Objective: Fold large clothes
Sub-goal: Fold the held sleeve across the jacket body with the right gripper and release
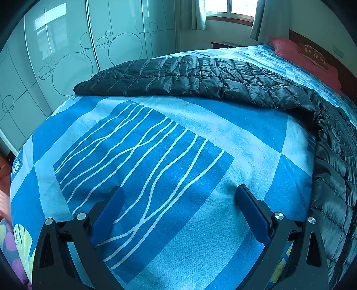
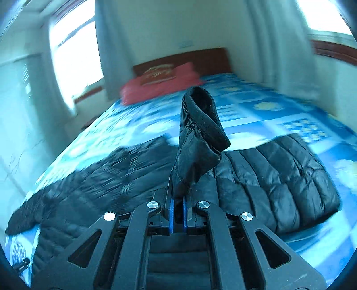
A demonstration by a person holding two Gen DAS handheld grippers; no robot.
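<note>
A black quilted down jacket (image 1: 200,75) lies spread on the bed, one long part running across the far side and its body down the right edge. My left gripper (image 1: 178,200) hovers open over bare blue sheet, nothing between its fingers, the jacket beyond and to its right. In the blurred right wrist view, my right gripper (image 2: 177,200) is shut on the jacket's sleeve cuff (image 2: 200,133), which sticks up from the blue pads, lifted above the rest of the jacket (image 2: 279,174) on the bed.
The bed carries a blue patterned sheet (image 1: 156,145) with a red pillow (image 1: 305,58) at the headboard. A glossy wardrobe (image 1: 67,49) stands close along the bed's left side. Curtained windows (image 1: 232,11) sit behind the bed.
</note>
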